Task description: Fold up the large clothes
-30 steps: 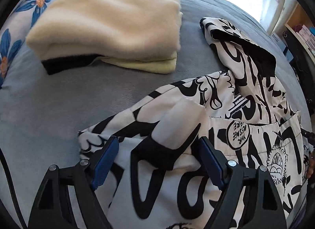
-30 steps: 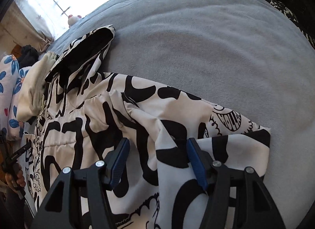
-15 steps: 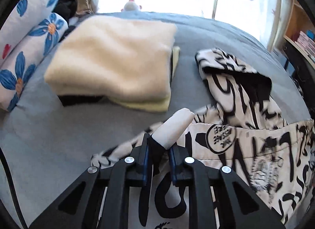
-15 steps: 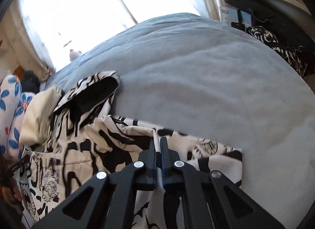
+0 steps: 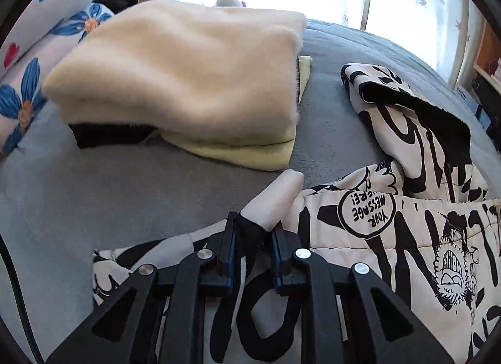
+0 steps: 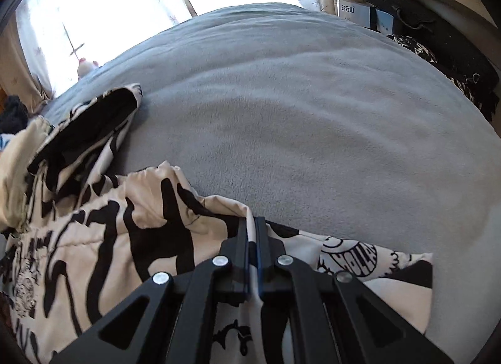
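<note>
Two tools pinch the same black-and-white printed jacket [image 5: 391, 238], which lies spread on the grey bed [image 6: 297, 129]. The left tool [image 5: 254, 238] has just been closing and now clamps a thick bunched fold, a pale tube of cloth sticking out towards 12 o'clock. The right tool [image 6: 252, 229] is pressed together on a thin ridge of fabric – near the sleeve edge, it seems. The hood [image 5: 407, 107] lies at 1 o'clock, the stack of folded cream clothes [image 5: 188, 75] at 11 (well clear). The jacket looks padded, soft and smooth-faced, so likely slippery – gripping seams or doubled folds should hold best.
</note>
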### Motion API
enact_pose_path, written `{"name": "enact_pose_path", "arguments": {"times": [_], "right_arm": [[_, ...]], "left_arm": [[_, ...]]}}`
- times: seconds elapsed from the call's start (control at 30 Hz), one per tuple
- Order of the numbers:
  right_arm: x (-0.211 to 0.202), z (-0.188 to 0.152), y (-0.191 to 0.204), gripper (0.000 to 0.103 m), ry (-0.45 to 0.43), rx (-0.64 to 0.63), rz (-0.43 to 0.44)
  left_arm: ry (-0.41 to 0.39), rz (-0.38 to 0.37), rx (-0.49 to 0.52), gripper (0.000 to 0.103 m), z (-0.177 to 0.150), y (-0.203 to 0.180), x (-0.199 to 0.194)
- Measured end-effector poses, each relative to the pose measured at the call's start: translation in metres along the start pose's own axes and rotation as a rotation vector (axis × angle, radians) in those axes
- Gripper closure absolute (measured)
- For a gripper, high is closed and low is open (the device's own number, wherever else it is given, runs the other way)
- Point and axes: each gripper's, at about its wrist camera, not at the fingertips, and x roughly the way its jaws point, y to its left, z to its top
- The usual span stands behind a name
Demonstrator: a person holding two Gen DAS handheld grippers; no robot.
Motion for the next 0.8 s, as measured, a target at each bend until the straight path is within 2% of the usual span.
{"name": "enact_pose_path", "arguments": {"times": [0.03, 0.1, 0.17, 0.27, 0.4, 0.5, 0.63, 0.7, 0.8], "right_arm": [[-0.002, -0.001, 0.001, 0.099, -0.005, -0.006, -0.007], [-0.003, -0.002, 0.001, 0.098, -0.005, -0.014, -0.014], [-0.007, -0.001, 0.001, 0.091, 0.010, -0.017, -0.023], [-0.025, 0.000, 0.007, 0.085, 0.015, -0.030, -0.070], [-0.072, -0.008, 0.026, 0.083, -0.072, -0.034, -0.024], [-0.101, -0.030, 0.061, 0.079, -0.074, -0.096, 0.092], [-0.120, -0.076, 0.118, 0.079, -0.014, -0.201, 0.258], [-0.120, -0.094, 0.134, 0.079, 0.008, -0.246, 0.268], [-0.109, -0.119, 0.136, 0.079, 0.021, -0.297, 0.199]], "left_arm": [[-0.003, -0.008, -0.009, 0.082, -0.001, 0.002, 0.000], [-0.003, -0.003, -0.044, 0.064, 0.000, 0.009, -0.001], [-0.003, 0.015, -0.081, 0.050, 0.002, 0.019, -0.005], [-0.005, 0.005, -0.131, 0.050, 0.004, 0.030, -0.019], [-0.079, 0.006, -0.154, 0.050, -0.002, 0.028, -0.064], [-0.109, -0.073, -0.104, 0.050, -0.021, 0.004, -0.100], [-0.086, -0.123, -0.022, 0.050, -0.062, -0.038, -0.122], [-0.064, -0.123, 0.008, 0.050, -0.084, -0.055, -0.123], [-0.003, -0.066, 0.033, 0.050, -0.110, -0.059, -0.111]]}}
